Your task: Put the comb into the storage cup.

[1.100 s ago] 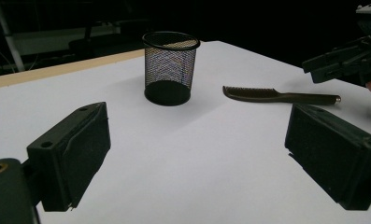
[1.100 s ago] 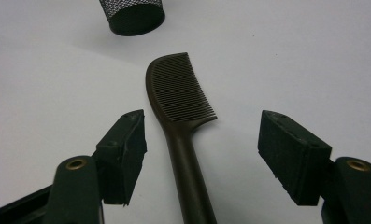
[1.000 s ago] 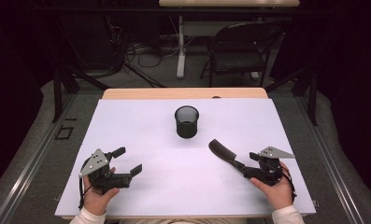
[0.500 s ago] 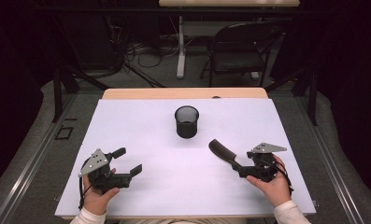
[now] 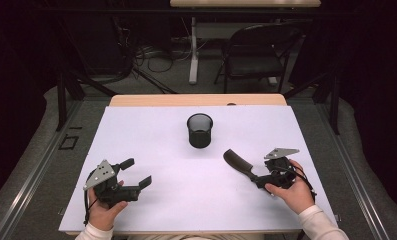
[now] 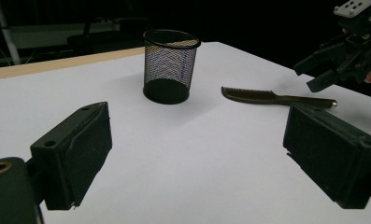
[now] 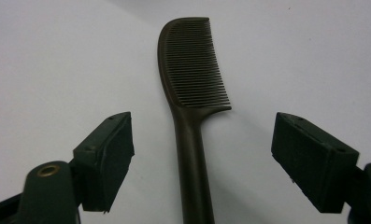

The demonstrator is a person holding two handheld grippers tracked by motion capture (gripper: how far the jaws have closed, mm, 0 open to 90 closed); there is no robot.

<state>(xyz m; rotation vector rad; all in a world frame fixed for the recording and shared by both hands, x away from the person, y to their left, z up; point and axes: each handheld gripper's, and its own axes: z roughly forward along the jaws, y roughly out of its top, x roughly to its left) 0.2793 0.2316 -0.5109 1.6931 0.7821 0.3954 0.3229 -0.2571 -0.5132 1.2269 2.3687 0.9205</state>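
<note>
High view, surface: I see a white sheet (image 5: pixel 186 200) over a wooden top, its far edge bare wood.
High view, comb: the dark comb (image 5: pixel 237 163) lies flat right of centre, toothed end toward the far left, handle running to my right gripper.
High view, cup: a black mesh cup (image 5: pixel 200 130) stands upright at mid-surface, apart from the comb and farther away.
High view, right gripper: my right gripper (image 5: pixel 262 178) sits at the comb's handle end, near right; its jaws have just been opening.
High view, left gripper: my left gripper (image 5: pixel 136 173) rests near left, well apart from both things, jaws spread with nothing between.
High view, background: a folding chair (image 5: pixel 258 55) stands beyond the surface.
Left gripper view, jaws: spread wide over bare sheet; cup (image 6: pixel 170 65) ahead, comb (image 6: pixel 276 97) to its right, right gripper (image 6: pixel 316 74) above the handle end.
Right gripper view, jaws: spread either side of the comb (image 7: pixel 191 107) handle, pads clear of it; the teeth point right.
Writing: I can read no brand, label or lettering anywhere.
</note>
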